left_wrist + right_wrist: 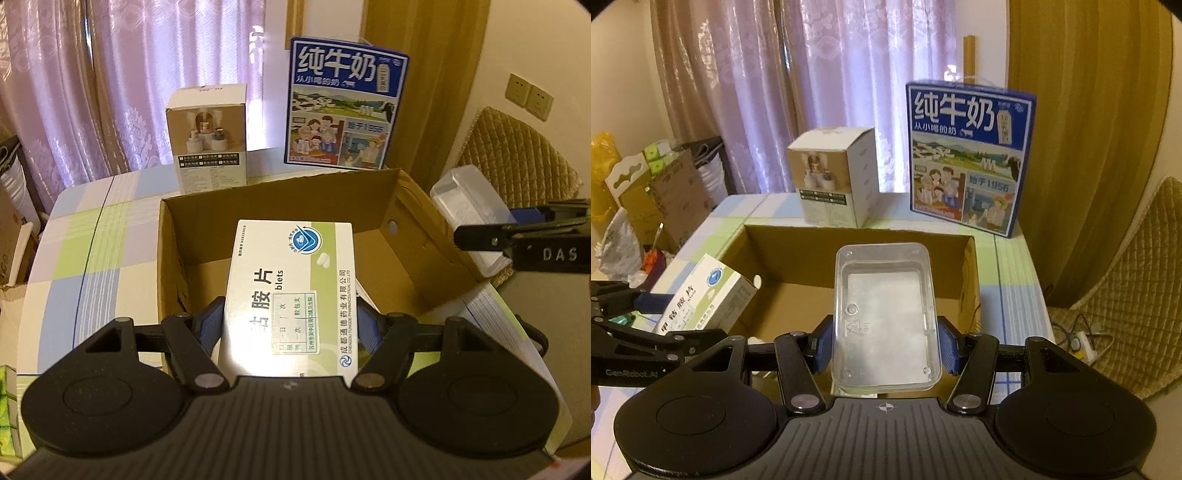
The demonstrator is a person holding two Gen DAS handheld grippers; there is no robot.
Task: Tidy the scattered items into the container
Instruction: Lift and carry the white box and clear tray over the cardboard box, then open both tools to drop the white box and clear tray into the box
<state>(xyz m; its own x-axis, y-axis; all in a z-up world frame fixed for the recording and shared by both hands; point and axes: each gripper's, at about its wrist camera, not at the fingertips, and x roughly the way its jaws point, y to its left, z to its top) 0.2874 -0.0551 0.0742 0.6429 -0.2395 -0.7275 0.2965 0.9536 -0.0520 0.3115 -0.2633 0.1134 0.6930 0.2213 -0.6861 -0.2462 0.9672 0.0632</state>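
Observation:
My left gripper (290, 325) is shut on a white and green medicine box (295, 291) and holds it over the open cardboard box (406, 236). My right gripper (886, 349) is shut on a clear plastic container (886, 314) and holds it over the same cardboard box (798, 254). In the right wrist view the medicine box (705, 295) and left gripper show at the left, above the box's left wall. In the left wrist view the clear container (469, 199) and right gripper show at the right. Something white lies in the box under the medicine box, mostly hidden.
A blue milk carton (343, 107) and a white product box (208, 140) stand upright on the checked tablecloth (92, 251) behind the cardboard box. A quilted chair (1126, 280) is at the right. Cardboard and bags (646, 206) crowd the floor at the left.

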